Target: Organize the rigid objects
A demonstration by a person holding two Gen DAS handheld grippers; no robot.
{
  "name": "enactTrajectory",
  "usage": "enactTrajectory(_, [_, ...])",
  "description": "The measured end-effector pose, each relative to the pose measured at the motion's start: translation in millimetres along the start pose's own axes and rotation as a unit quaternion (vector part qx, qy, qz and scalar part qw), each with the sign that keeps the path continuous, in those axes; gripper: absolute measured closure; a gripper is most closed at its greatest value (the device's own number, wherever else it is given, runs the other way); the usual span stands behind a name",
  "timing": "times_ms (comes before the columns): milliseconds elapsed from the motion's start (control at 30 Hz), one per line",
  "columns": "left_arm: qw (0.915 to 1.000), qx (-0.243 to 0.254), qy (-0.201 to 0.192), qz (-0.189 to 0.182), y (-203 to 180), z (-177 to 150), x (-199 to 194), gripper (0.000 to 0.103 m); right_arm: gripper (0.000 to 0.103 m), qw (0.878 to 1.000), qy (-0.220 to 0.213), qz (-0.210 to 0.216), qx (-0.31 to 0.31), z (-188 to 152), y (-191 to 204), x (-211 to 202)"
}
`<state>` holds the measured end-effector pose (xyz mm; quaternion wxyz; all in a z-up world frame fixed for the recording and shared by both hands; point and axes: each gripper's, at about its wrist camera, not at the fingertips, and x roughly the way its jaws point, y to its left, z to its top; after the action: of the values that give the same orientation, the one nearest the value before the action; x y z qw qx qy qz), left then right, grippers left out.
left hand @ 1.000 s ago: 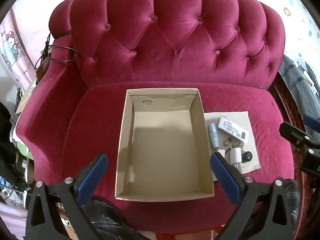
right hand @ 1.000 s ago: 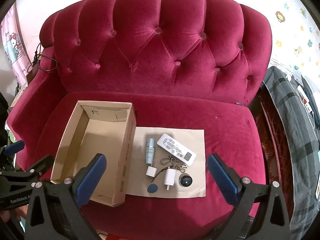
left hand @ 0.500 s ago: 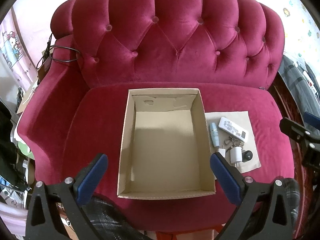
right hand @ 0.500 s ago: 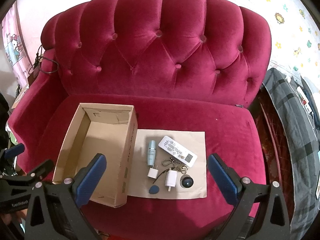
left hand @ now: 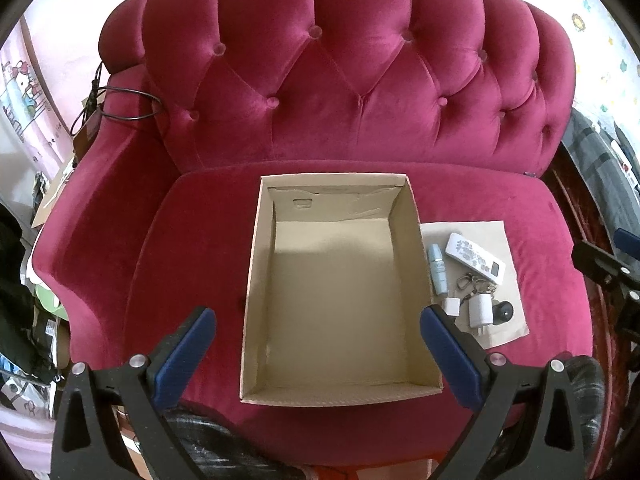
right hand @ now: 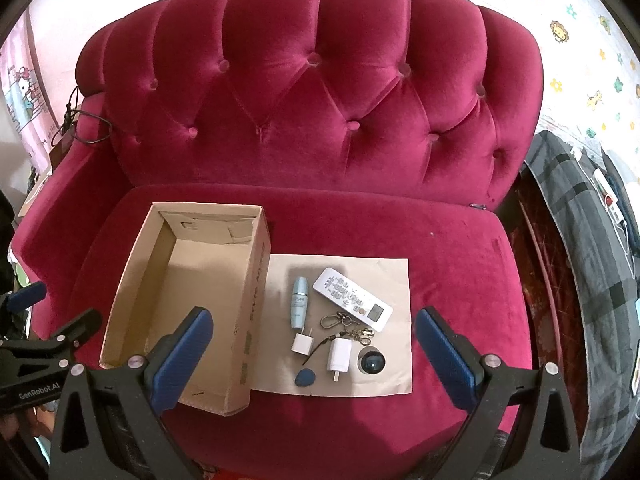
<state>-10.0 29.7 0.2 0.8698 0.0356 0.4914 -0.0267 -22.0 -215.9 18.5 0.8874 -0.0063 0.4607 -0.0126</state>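
A red tufted sofa (right hand: 320, 120) carries an open cardboard box (right hand: 180, 288) on the left half of its seat, its mouth up and nothing inside, seemingly the place meant for the goods. A tan sheet (right hand: 384, 276) lies against the box's right side and gathers the small rigid things: white remote (right hand: 352, 302), blue bottle (right hand: 299, 306), two chargers (right hand: 339, 356), keyring (right hand: 340, 320). Left gripper (left hand: 316, 360) and right gripper (right hand: 314, 360) both hang spread wide and hold nothing, probably because no pick has begun.
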Motion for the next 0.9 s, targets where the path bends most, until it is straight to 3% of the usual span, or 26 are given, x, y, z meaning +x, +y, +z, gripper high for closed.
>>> enactTrajectory(633, [0.9995,0.015,0.029,0.006,10,10,35,0.000,0.000,1.000,0.021,0.008,0.000,4,-7,25])
enactTrajectory(900, [0.9979,0.014,0.064,0.004,37,9,76,0.000,0.000,1.000,0.030,0.007,-0.001,4,-9,40])
